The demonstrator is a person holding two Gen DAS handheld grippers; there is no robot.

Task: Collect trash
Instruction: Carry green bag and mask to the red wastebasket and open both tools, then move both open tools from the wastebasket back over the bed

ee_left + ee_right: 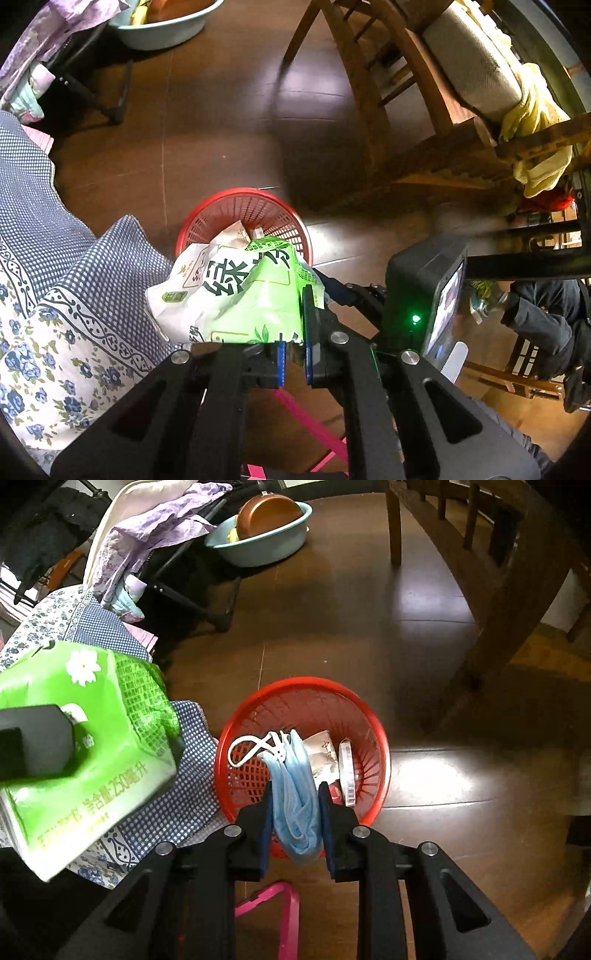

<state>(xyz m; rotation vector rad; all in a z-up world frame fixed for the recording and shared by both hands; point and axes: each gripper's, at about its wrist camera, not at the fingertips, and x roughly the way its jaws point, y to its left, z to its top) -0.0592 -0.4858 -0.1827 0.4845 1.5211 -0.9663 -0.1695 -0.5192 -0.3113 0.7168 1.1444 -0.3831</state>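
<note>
A red mesh basket [373, 716] stands on the dark wooden floor, with a white wrapper [323, 753] and a barcoded strip [347, 771] inside. My right gripper [295, 788] hovers over its near rim, shut on a folded blue face mask [291, 768] whose white ear loop [247, 747] droops into the basket. My left gripper [293, 343] is shut on a crumpled green-and-white drink carton [236, 291], held just over the basket's [207, 218] near side. In the right wrist view that carton [110, 709] fills the left, beside the basket.
A blue-and-white patterned cloth [177, 805] lies against the basket's left side. A light blue basin [266, 542] holding a brown pan sits at the back. Wooden chair legs [498, 590] stand to the right, a black folding rack [192, 602] to the left, a pink frame [284, 897] below.
</note>
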